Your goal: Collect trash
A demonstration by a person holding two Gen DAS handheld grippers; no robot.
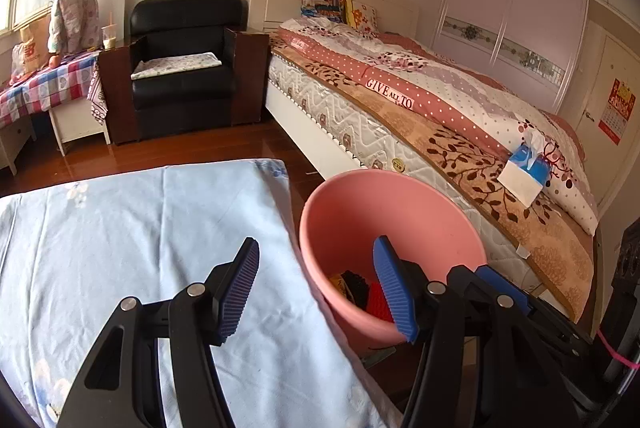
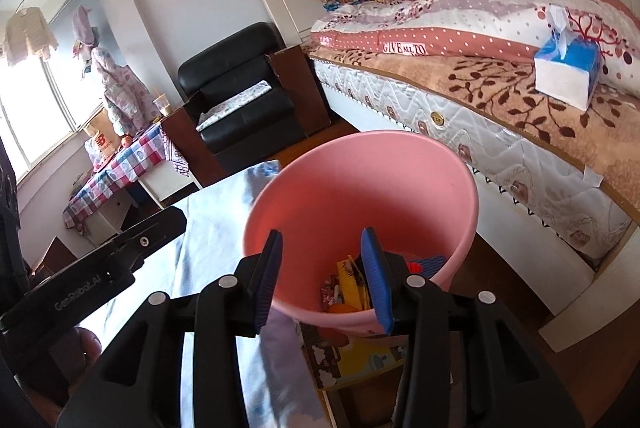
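Bedroom. Bed [image 1: 460, 132] fills the right and far side, patterned quilt on top, a blue tissue box [image 1: 526, 174] sitting near its edge. Black armchair [image 1: 184, 68] far left of the bed, checked-cloth side table [image 1: 48, 84] further left under the window.

Near left: the surface [image 1: 120, 236], covered in a pale blue sheet, nothing lying on the part in view. No loose trash seen on it from either camera.

Pink bin [image 2: 360, 188] stands on the floor just beside the surface's right edge, between it and the bed. Upright, mouth open upward. Trash [image 2: 348, 288] already lies at the bottom: yellow wrapper, something red, something black, mixed; exact items too jumbled to tell.

Left tongs [image 1: 320, 288] open, nothing between the pads, one finger over the sheet and the other over the bin's mouth. Right tongs [image 2: 324, 276] partly open, nothing between them, hanging over the bin's near rim and pointing down into it. Judgement: a drop into the bin looks done, both tongs free for a next piece.

Handling, as a guess: the trash looks like wrappers and small packaging, so light, thin, soft, crinkly, probably slick. Pinch such a piece at a raised fold or edge, not flat on the sheet, or the cloth gets caught too. The bin is thin smooth plastic, light, easy to tip if bumped at the rim; if it must move, take it by the rim wall.
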